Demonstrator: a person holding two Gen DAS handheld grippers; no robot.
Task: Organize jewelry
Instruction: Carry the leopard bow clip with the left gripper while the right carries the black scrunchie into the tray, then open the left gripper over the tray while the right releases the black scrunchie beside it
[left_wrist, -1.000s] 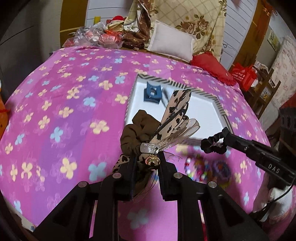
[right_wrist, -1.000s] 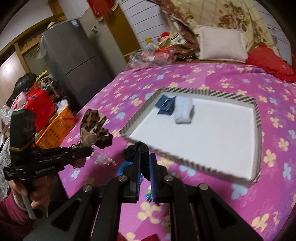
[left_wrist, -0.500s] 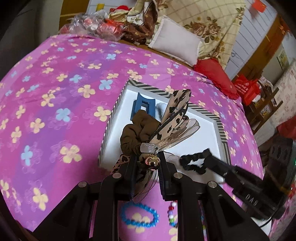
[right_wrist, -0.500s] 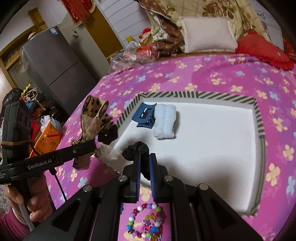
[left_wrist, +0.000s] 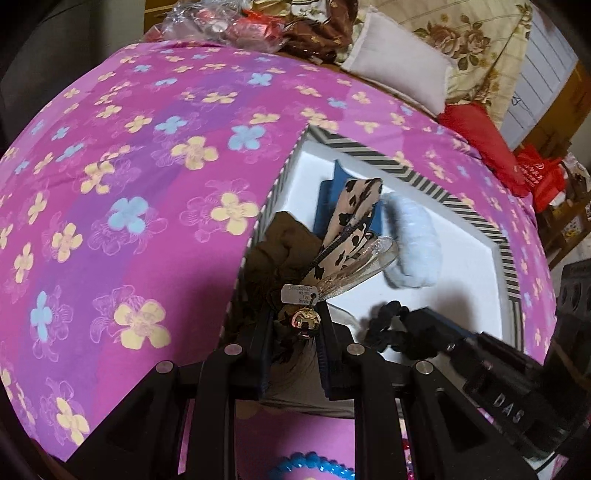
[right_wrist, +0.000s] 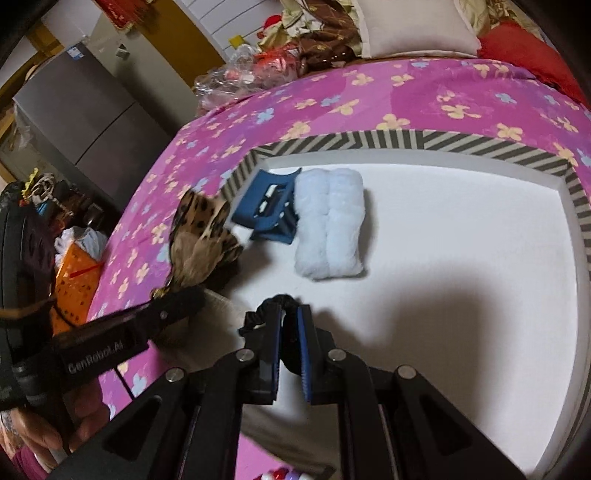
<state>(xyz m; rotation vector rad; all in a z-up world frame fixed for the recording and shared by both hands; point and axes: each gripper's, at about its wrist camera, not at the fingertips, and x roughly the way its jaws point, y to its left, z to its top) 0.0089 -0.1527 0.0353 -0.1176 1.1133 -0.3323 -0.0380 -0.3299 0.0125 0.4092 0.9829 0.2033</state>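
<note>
Here pink floral bedspread (left_wrist: 147, 229) under striped-rim white tray (right_wrist: 461, 144), grey fridge (right_wrist: 85, 122) beyond

Left gripper (left_wrist: 295, 343): angled steeply downward, jaws narrowly parted and clamped on a leopard-print hair accessory (left_wrist: 354, 221); seen side-on from the right wrist view, it reaches in from the left. The hand (right_wrist: 40, 439) gripping its handle shows at the lower left edge, partly cut off, so finger placement is unclear. Right gripper (right_wrist: 290, 321): also tilted downward, jaws fully closed on a black scrunchie (right_wrist: 269, 310), beside the left gripper.
</note>
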